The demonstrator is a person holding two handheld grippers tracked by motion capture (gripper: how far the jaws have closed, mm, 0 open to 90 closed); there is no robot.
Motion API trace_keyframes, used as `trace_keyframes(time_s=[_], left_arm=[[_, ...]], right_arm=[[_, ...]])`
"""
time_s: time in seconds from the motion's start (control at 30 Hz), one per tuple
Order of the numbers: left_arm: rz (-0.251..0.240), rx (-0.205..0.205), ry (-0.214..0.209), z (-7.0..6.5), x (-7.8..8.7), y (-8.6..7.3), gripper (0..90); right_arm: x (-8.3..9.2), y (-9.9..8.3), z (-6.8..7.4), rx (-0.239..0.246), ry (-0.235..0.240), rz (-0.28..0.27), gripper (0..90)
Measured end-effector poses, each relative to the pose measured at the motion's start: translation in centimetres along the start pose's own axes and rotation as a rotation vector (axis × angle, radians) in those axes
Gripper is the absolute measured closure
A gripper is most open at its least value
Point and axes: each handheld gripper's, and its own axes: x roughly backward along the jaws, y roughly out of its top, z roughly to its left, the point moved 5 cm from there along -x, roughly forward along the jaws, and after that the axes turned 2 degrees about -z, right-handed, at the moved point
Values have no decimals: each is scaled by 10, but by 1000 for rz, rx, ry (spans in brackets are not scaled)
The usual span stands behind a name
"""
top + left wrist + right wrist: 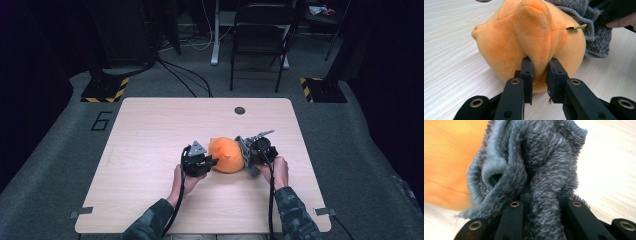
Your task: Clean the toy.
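Note:
An orange plush toy (227, 154) lies on the wooden table (150, 130) between both hands. My left gripper (209, 162) is shut on a ridge of the orange plush (534, 40), its black jaws pinching the fabric from both sides. A grey fuzzy cloth (243, 150) hangs against the plush's right side. The right gripper (248, 156) is shut on this grey cloth (536, 170), with a thick fold bunched between its jaws. In the left gripper view the grey cloth (596, 35) sits behind the plush, next to a small dark-tipped stick (577, 27) poking from the toy.
A dark round hole (240, 110) marks the table's far edge. Beyond the table stand a black folding chair (260, 35), cables on the grey floor, and two yellow-black striped base plates (105, 90). Bare tabletop spreads to the left and far side.

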Motion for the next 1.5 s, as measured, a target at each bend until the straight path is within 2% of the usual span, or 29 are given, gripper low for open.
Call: trace_keyframes(time_s=[0.17, 0.23, 0.3, 0.4, 0.53, 0.67, 0.77, 0.9, 1.0, 1.07, 1.13, 1.17, 1.33, 1.37, 1.5], left_arm=[[0, -11, 3, 2, 1, 0, 767], [0, -14, 3, 2, 1, 0, 767], [-4, 0, 4, 2, 1, 0, 767], [-3, 0, 4, 3, 1, 0, 766], [-3, 0, 3, 4, 1, 0, 765], [-2, -5, 7, 4, 1, 0, 763], [-4, -5, 9, 4, 1, 0, 762], [-3, -1, 8, 4, 1, 0, 757], [-1, -5, 3, 4, 1, -1, 738], [-8, -9, -1, 4, 2, 0, 689], [-1, -32, 3, 3, 3, 1, 609], [0, -29, 6, 2, 4, 1, 568], [25, -82, 36, -3, 2, -1, 421], [34, -90, 43, -5, 1, -2, 402], [43, -151, 83, -8, -9, -5, 384]], right_arm=[[-11, -9, -7, -29, -6, 55, 753], [-12, -10, -8, -32, -7, 62, 753], [-8, -8, -10, -28, -16, 55, 753], [4, -2, -12, -22, -18, 17, 754], [31, 14, -9, -23, 7, -79, 755], [59, 30, 5, -4, 44, -178, 754], [67, 36, 19, 23, 83, -201, 754], [52, 33, 35, 75, 98, -146, 755], [38, 30, 37, 79, 81, -122, 755], [36, 30, 36, 67, 76, -122, 755], [36, 29, 34, 60, 73, -121, 755], [35, 29, 33, 56, 71, -123, 755], [33, 29, 29, 48, 72, -128, 755], [33, 28, 29, 30, 68, -126, 756], [31, 28, 27, 35, 79, -134, 755]])
